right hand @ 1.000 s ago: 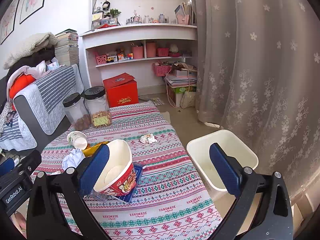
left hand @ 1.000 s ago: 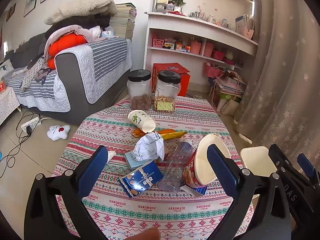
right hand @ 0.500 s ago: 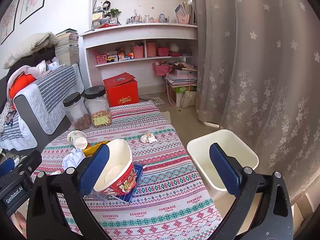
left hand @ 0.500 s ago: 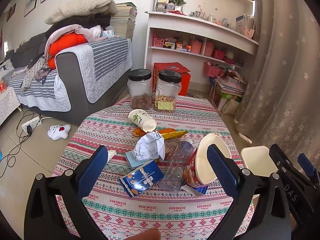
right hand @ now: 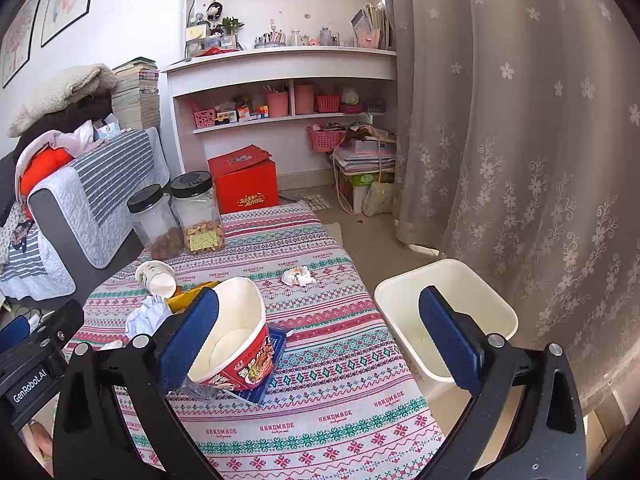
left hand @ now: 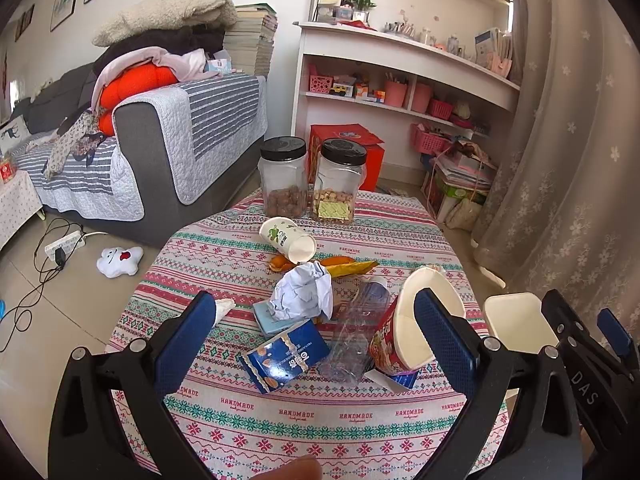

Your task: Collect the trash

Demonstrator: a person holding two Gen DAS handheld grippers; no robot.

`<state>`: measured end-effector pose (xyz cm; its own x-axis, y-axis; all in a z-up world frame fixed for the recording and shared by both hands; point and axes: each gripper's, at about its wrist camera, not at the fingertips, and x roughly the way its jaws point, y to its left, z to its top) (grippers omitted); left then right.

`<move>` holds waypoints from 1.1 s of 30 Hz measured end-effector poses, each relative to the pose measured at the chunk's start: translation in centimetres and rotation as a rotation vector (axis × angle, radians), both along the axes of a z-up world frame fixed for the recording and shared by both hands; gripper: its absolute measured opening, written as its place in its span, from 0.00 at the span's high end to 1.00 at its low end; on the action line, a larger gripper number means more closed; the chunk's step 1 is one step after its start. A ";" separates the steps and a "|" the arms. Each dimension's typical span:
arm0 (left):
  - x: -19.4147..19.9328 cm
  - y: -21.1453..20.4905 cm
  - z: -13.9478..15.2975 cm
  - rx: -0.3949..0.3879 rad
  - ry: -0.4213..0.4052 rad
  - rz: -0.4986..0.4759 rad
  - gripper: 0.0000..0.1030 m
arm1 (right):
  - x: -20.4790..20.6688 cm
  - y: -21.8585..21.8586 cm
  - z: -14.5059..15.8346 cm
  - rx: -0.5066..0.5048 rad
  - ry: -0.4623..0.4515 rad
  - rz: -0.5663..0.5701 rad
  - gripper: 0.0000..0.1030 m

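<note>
We're at the start: nothing picked yet, both tongs spread wide and empty above the near edge of the bench (left hand: 248, 412). Left tongs (left hand: 316, 336) frame the main litter pile; right tongs (right hand: 320, 332) sit further right, one finger in front of the noodle cup (right hand: 236, 344), not touching as far as we can tell

Trash on the bench: noodle cup tilted, resting on a blue packet; clear plastic bottle (left hand: 356, 332) lying just left of it; blue biscuit box (left hand: 286, 356); crumpled paper (left hand: 304, 292) over a light-blue pack; paper cup (left hand: 290, 238) on its side; yellow wrapper (left hand: 348, 268) behind; small wad (right hand: 298, 276) alone, well apart to the right. Two lidded jars (left hand: 312, 184) at the far edge look like food storage, we'd leave them

White bin (right hand: 448, 312) stands on the floor just off the bench's right edge, looks empty

Next move, our call: right tongs close across the noodle cup's wall, lift, swing over the bin, release. The cup is light and thin, so keep the squeeze gentle. Left tongs can take the box or paper
</note>
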<state>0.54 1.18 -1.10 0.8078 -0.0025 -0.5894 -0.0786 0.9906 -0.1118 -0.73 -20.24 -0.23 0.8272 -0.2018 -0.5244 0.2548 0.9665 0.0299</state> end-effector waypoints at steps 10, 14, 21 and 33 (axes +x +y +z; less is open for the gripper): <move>0.0 0.1 0.0 0.001 0.000 0.001 0.06 | -0.1 0.3 -0.1 -0.004 -0.002 0.003 0.07; 0.0 0.1 0.0 0.001 0.001 0.000 0.06 | -0.1 0.4 -0.1 -0.005 0.000 0.004 0.07; 0.0 0.1 0.0 0.002 0.001 -0.001 0.06 | -0.2 0.7 -0.3 -0.006 0.003 0.007 0.07; -0.1 0.5 -0.3 0.000 0.006 0.004 0.06 | -0.1 0.9 -0.5 -0.005 0.007 0.009 0.07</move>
